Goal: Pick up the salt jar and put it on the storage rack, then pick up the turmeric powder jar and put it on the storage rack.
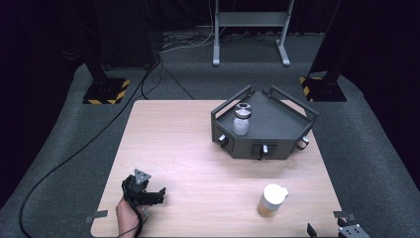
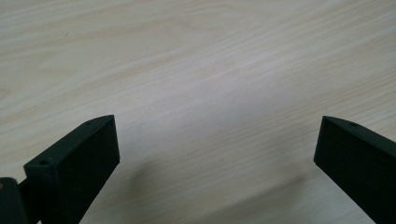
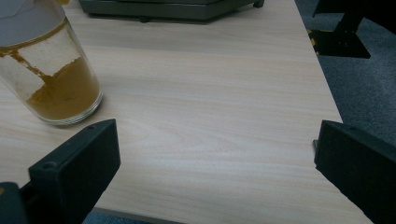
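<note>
Dark curtains and grey carpet surround the pale wooden desk [image 1: 198, 163]. From the high view, the left gripper [image 1: 157, 194] sits near the desk's front left corner, held by a hand [image 1: 126, 214]; the right gripper [image 1: 327, 229] is at the front right corner. A jar [image 1: 272, 200] with a white lid stands near the front edge, right of centre, and a grey tray [image 1: 287, 130] toward the far right holds a small bottle [image 1: 241, 119]. The left gripper view shows bare wood between wide-spread jaws. The right gripper view shows wide jaws too, with the jar [image 3: 46, 70], holding orange-brown contents, just ahead on the left, untouched.
</note>
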### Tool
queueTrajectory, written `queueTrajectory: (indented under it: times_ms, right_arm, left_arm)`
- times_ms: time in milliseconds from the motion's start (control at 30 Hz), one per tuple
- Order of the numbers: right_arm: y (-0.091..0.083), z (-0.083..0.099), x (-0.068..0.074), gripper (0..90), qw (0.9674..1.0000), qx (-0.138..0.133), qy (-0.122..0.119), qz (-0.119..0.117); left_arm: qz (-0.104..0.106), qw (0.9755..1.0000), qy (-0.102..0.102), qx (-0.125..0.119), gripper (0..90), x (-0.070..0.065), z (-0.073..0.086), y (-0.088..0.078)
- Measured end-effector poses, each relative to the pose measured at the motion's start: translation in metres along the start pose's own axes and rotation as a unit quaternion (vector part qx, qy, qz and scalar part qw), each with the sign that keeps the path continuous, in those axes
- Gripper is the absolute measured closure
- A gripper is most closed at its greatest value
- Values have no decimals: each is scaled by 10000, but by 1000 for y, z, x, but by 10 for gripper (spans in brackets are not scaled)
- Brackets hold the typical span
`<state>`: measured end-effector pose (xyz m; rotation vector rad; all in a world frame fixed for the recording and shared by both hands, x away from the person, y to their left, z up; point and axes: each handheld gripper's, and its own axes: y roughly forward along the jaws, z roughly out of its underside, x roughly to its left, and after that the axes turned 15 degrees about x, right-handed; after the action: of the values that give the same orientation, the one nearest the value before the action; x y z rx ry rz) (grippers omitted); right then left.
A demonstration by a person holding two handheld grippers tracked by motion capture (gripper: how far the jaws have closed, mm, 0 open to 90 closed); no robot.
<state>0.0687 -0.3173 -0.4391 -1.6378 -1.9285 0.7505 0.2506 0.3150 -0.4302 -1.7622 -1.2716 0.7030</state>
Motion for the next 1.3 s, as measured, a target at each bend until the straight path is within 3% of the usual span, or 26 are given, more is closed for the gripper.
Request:
queueTrajectory:
  times_ms: [233, 467, 767, 1300]
  right_arm:
    - [1, -1, 2, 0, 10000, 16, -20, -14]
    - [0, -1, 2, 0, 10000, -7, -23, -27]
    - [-1, -1, 3, 0, 10000, -52, -18, -61]
    - [6, -13, 17, 0, 9997, 114, -168, -125]
  left_arm:
    - [38, 9995, -276, -116, 2, 14, 14, 5]
    - [55, 9996, -212, -158, 3, 23, 17, 5]
    - [27, 9994, -281, -177, 3, 23, 17, 6]
    - [25, 9995, -275, -179, 3, 22, 17, 6]
